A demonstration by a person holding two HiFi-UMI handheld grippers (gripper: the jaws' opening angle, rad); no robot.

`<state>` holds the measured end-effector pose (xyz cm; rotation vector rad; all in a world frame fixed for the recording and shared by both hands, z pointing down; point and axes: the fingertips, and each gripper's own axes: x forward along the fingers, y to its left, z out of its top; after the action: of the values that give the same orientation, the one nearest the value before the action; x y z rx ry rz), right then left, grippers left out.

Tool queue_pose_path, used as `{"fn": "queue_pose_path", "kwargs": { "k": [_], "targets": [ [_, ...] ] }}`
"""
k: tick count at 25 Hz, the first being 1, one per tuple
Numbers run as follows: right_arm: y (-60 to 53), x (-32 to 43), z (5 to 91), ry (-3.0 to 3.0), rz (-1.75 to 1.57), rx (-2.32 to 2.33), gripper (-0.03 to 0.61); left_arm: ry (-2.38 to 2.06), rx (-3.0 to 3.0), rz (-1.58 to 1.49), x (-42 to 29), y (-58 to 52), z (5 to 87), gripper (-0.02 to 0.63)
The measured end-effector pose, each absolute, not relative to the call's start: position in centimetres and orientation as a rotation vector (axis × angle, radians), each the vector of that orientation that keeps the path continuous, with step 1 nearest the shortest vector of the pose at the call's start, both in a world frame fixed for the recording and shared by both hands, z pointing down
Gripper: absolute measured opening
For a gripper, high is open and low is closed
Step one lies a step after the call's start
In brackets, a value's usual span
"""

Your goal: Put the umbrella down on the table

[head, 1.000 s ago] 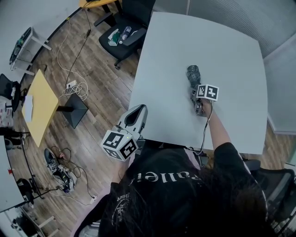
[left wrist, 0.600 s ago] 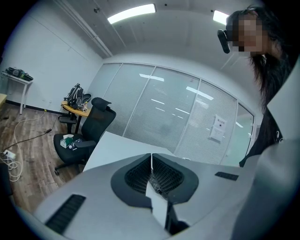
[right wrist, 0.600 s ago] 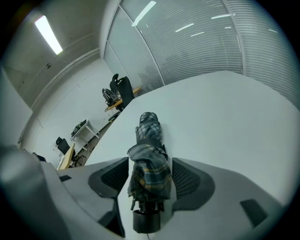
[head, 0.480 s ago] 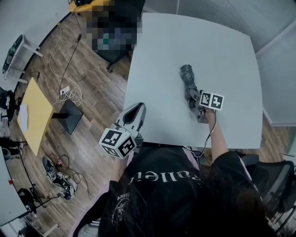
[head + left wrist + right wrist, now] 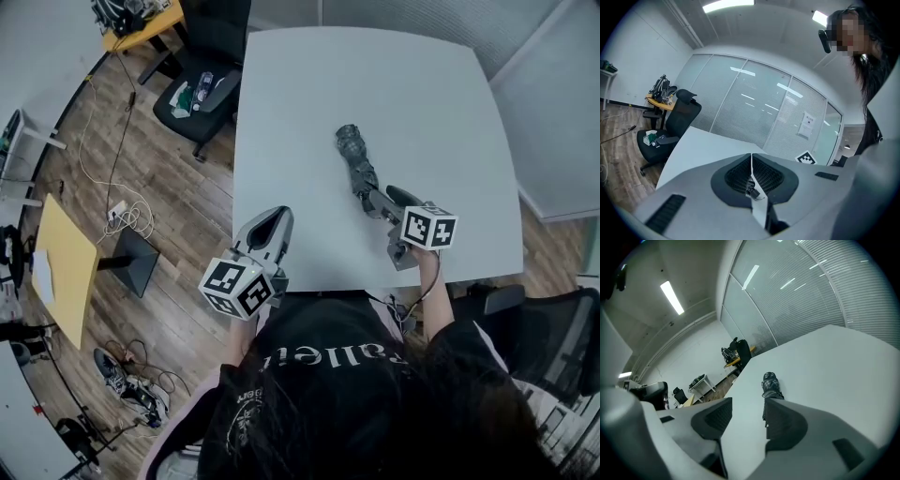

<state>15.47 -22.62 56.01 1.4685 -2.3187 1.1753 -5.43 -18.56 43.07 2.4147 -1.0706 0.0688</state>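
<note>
The folded grey plaid umbrella (image 5: pixel 354 165) lies flat on the white table (image 5: pixel 422 94), also seen in the right gripper view as the umbrella (image 5: pixel 770 383), its near end hidden behind one jaw. My right gripper (image 5: pixel 386 199) hovers above the umbrella's near end, apart from it. Its jaws are closing with nothing between them, and still stand wide at the right gripper (image 5: pixel 747 404). My left gripper (image 5: pixel 276 221) is shut and empty at the table's near left edge; the left gripper (image 5: pixel 751 161) shows its jaws pressed together.
A black office chair (image 5: pixel 200 89) with small items on its seat stands left of the table, also visible as the chair (image 5: pixel 675 123). On the wood floor lie cables (image 5: pixel 127 211), a black stand base (image 5: pixel 131 267) and a yellow tabletop (image 5: pixel 56 258).
My right gripper has drawn back toward me and risen off the umbrella, which stays lying on the table. My left gripper has shifted a little along the table edge.
</note>
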Motion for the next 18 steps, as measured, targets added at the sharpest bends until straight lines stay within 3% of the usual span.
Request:
{"fn": "queue_pose_path", "kwargs": {
  "k": [9, 18],
  "targets": [
    [-18.5, 14.9, 50.9, -2.427, 1.076, 1.552, 0.195, -0.916, 2.479, 0.111, -1.5, -18.4, 43.1, 0.026],
    [-16.0, 14.6, 48.0, -2.458, 1.070, 1.691, 0.088, -0.788, 2.532, 0.141, 1.3, -17.4, 42.7, 0.026]
  ]
}}
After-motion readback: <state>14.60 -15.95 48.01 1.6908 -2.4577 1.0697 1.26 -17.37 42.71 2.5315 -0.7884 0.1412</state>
